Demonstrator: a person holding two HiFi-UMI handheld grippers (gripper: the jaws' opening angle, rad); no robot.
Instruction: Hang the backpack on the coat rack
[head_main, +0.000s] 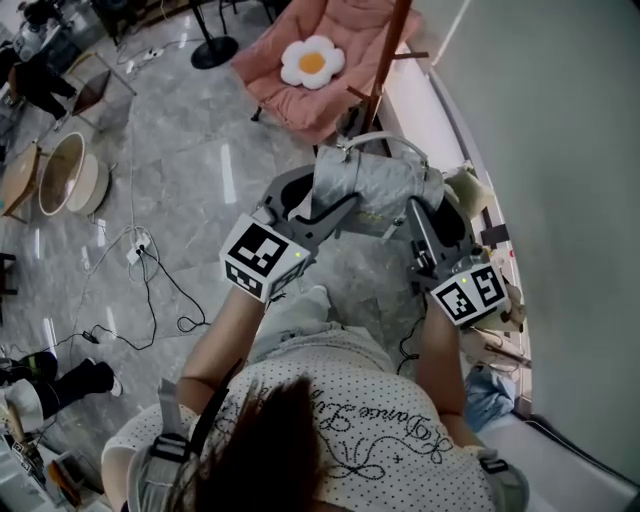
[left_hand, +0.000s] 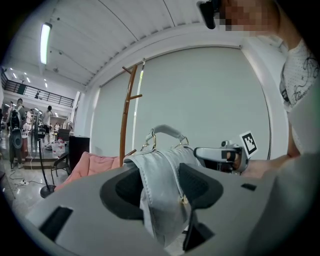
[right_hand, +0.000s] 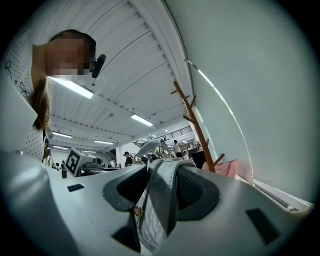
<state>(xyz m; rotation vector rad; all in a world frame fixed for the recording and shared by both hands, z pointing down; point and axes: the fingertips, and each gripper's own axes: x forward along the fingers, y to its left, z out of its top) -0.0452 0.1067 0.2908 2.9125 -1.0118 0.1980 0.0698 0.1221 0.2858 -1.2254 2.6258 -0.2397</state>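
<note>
Off past the left gripper (head_main: 318, 212), across the grey floor (head_main: 190, 150), there is a pink chair (head_main: 300, 100) with a flower-shaped cushion (head_main: 312, 62) on its seat, well beyond the jaws. The left jaws are pinching a fold of pale grey fabric at one side of the backpack (head_main: 372, 185), the pads pressing on it from both sides, with the rest of the fabric hanging out below them. The backpack is held up off the floor in front of the person, stretched between the two pairs of jaws, its curved top handle (left_hand: 167, 131) standing up on gold rings just beyond the left jaws. On its other side the right gripper (head_main: 428, 222) has its jaws clamped on a grey strap that carries a small gold stud, the strap running straight down between the pads. The wooden coat rack (head_main: 388, 55) stands ahead of both pairs of jaws, close to the pale wall (head_main: 540, 150), apart from the backpack, its short pegs angling upward off the pole
</note>
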